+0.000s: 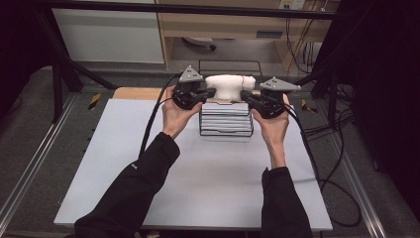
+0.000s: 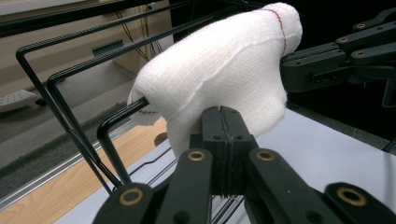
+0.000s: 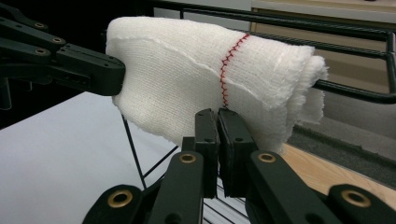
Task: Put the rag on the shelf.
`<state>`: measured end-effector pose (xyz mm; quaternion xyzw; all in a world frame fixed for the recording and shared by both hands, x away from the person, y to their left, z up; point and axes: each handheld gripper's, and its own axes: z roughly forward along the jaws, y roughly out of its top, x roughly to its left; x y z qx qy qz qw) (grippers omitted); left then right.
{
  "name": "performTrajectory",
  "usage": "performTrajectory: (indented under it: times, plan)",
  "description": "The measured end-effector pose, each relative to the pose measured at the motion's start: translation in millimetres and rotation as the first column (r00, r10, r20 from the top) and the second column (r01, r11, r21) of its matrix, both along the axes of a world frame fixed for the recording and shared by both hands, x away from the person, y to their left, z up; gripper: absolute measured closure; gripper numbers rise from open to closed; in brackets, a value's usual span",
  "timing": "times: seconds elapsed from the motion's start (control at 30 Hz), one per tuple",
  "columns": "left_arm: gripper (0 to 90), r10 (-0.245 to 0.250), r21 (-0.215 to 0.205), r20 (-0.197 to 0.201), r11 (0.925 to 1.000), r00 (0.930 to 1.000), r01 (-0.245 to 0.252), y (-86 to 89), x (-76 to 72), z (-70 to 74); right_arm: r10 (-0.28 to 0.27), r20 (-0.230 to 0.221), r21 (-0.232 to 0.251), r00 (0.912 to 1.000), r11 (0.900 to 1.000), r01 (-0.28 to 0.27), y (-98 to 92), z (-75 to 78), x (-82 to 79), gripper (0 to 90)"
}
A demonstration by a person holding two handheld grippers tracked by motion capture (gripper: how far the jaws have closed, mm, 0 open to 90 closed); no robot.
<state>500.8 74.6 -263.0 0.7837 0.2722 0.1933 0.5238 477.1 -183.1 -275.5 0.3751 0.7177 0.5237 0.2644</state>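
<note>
A white knitted cloth (image 1: 229, 85) with a line of red stitching (image 3: 231, 60) hangs folded over a top bar of a black wire rack (image 1: 225, 121) at the far middle of the table. My left gripper (image 1: 210, 93) is shut on the cloth's (image 2: 219, 65) lower left edge, jaws pressed together (image 2: 223, 135). My right gripper (image 1: 246, 96) is shut on the cloth's (image 3: 187, 65) lower right edge (image 3: 217, 135). Each gripper view shows the other gripper at the cloth's opposite end: the right gripper (image 2: 327, 65) and the left gripper (image 3: 84, 67).
The rack stands on a pale grey mat (image 1: 198, 173) over a wooden tabletop (image 1: 133, 93). Its black bars (image 2: 70, 107) run behind and under the cloth, and one bar (image 3: 355, 95) sticks out of the fold. Cables (image 1: 153, 119) trail from both grippers.
</note>
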Motion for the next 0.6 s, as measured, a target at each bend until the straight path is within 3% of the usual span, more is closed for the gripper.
performTrajectory:
  times: [0.3,0.6]
  plan:
    - [76.3,-0.014,0.004,-0.016,0.9999,0.9998,0.014,9.0,-10.9,4.2,0.028,0.016,0.044,0.9995,0.999,-0.028,-10.1,10.1,-15.5,71.0]
    - [57.6,-0.018,0.049,-0.044,0.9986,0.9989,0.020,24.2,-26.9,-3.2,0.042,-0.003,0.033,0.9991,0.999,-0.042,-14.9,11.6,-31.2,46.9]
